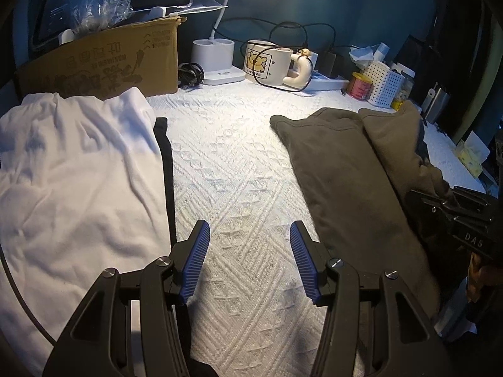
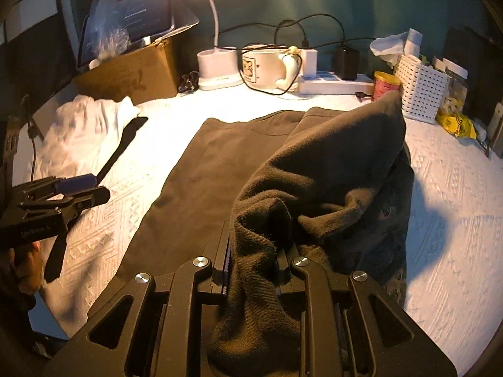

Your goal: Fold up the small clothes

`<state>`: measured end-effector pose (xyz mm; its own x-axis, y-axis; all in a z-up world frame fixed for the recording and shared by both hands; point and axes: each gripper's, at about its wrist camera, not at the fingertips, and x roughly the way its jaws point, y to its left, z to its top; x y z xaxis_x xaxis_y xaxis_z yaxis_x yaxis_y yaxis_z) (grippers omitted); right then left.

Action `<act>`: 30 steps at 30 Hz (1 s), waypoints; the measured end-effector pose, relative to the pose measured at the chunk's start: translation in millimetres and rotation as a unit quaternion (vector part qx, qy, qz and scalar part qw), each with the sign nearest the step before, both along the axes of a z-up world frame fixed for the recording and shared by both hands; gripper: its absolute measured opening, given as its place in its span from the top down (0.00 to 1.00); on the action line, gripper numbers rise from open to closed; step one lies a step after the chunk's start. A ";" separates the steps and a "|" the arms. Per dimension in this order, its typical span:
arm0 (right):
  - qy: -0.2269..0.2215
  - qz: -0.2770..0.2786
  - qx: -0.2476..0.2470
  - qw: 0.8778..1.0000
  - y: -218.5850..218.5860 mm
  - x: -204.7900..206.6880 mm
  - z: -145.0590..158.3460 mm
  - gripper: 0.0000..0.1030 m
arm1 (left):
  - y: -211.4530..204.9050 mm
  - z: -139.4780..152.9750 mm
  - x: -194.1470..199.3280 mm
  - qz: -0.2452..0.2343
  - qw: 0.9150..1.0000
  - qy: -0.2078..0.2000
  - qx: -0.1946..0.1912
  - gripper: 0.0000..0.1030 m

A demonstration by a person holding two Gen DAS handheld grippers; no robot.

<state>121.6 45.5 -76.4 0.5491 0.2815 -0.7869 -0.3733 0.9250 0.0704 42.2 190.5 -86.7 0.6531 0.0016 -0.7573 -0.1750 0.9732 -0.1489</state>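
Olive-brown garment lies spread across the white quilted cover, filling the middle of the right wrist view, while your right gripper pinches a bunched corner of it and holds that flap draped over the far half toward one o'clock. Your left gripper hovers over bare cover with its blue pads spread and nothing between them; from there the same garment sits at two o'clock and a folded white garment rests at ten o'clock, with a dark strip of cloth showing along its inner edge. Behind, at twelve o'clock, a cardboard box, a lamp base and a mug crowd the back of the surface. The step in hand looks like carrying the lifted edge across to make the fold. To do it well, keep the pinch firm, draw the flap level toward the opposite hem so the edges meet squarely, and lower it flat before letting go. Your free left tongs could pin the flat part at nine o'clock in the right wrist view so the base layer does not drag, and keep the cloth clear of the white basket behind.
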 end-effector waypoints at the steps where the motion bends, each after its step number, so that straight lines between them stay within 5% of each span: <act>1: 0.004 0.000 -0.001 1.000 1.3 -1.0 -1.0 0.77 | -0.3 -0.6 0.5 0.000 1.000 0.002 0.001 0.48; 5: 0.013 0.027 0.006 1.000 10.8 -8.8 -1.3 0.67 | -5.3 -1.6 4.7 -0.005 1.000 0.010 0.008 0.48; 10: 0.027 0.077 0.016 0.997 22.9 -17.8 3.3 0.40 | -13.1 4.0 12.0 -0.008 1.000 0.010 0.022 0.48; 22: -0.013 0.156 0.096 0.983 3.1 -50.6 55.2 0.39 | -35.2 29.8 27.3 -0.006 0.999 0.002 0.047 0.48; 30: -0.040 0.084 0.113 0.989 -64.7 -50.8 70.6 0.39 | -90.3 62.5 49.8 -0.068 0.995 -0.031 0.061 0.48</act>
